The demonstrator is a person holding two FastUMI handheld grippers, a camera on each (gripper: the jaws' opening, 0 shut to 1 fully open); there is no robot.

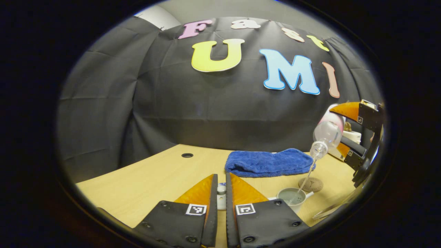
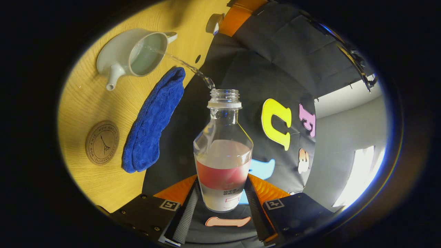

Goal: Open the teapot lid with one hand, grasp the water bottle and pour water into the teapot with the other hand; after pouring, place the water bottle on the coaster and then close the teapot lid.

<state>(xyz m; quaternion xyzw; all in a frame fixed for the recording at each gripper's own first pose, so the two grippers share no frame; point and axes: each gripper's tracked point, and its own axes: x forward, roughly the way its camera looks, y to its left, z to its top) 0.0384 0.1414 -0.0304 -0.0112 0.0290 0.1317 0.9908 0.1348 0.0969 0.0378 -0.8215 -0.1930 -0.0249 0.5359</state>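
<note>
Fingers (image 1: pixel 210 193) of the left gripper (image 1: pixel 221 198) are seen at bottom centre of the left gripper view, nearly pressed together, with the teapot lid (image 1: pixel 221 197) pinched in the narrow gap; the lid's small knob is visible between the tips. The lid is held above the wooden table (image 1: pixel 151 179).

At lower right of that view, the teapot (image 1: pixel 293 198) is seen open on the table, with water inside. A thin stream of water (image 1: pixel 305 179) is seen falling into it from the mouth of the tilted water bottle (image 1: pixel 325 136), which is held at the right edge by the right gripper (image 1: pixel 351 137). The coaster (image 1: pixel 311 184) lies just behind the teapot, bare. A blue towel (image 1: pixel 268 162) is seen behind it, mid-table.

In the right gripper view, the water bottle (image 2: pixel 223 151) is seen at centre, clamped at its labelled lower body by both fingers of the right gripper (image 2: pixel 222 203), jaws spread to bottle width. The bottle is uncapped and partly filled. The stream (image 2: pixel 186 65) is seen arcing from the mouth to the teapot (image 2: pixel 132 55) at upper left. The coaster (image 2: pixel 102 143) is seen at left, apart from the teapot, with the towel (image 2: pixel 153 120) just beside it. The lid (image 2: pixel 214 22) in the left gripper (image 2: pixel 220 24) is seen at top centre.
</note>
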